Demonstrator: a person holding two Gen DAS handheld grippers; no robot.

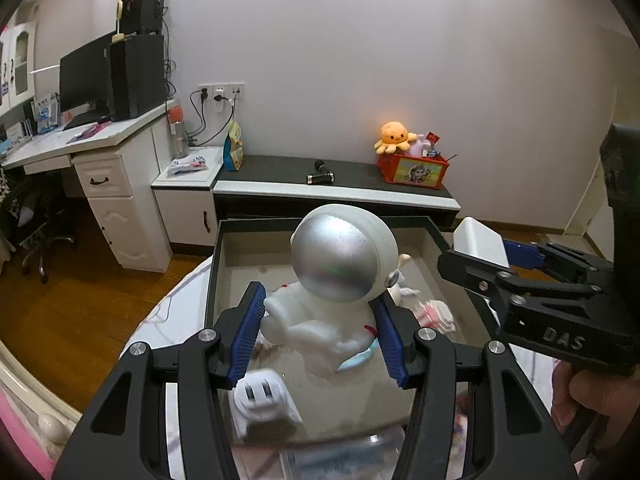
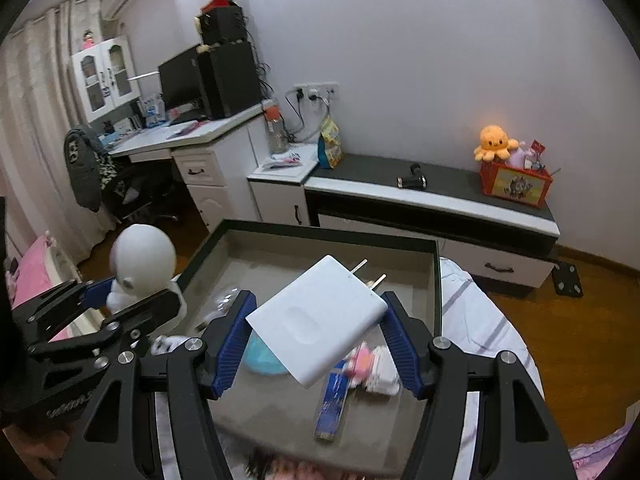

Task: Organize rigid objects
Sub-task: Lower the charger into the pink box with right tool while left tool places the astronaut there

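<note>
My left gripper [image 1: 320, 332] is shut on a white astronaut figure [image 1: 336, 280] with a silver visor, held above the left part of a dark-rimmed grey tray [image 1: 248, 248]. It shows from behind in the right wrist view [image 2: 140, 268]. My right gripper [image 2: 318, 344] is shut on a flat white charger [image 2: 320, 320] with two metal prongs, held over the tray [image 2: 280, 244]. The charger [image 1: 478, 240] also shows at the right of the left wrist view.
In the tray lie a white plug adapter [image 1: 262, 398], a blue packet [image 2: 332, 404], a pink-and-white small toy [image 2: 372, 364] and a light blue item [image 2: 262, 356]. The tray rests on a bed. Beyond stands a low cabinet [image 2: 432, 192] with a red toy box [image 2: 516, 184].
</note>
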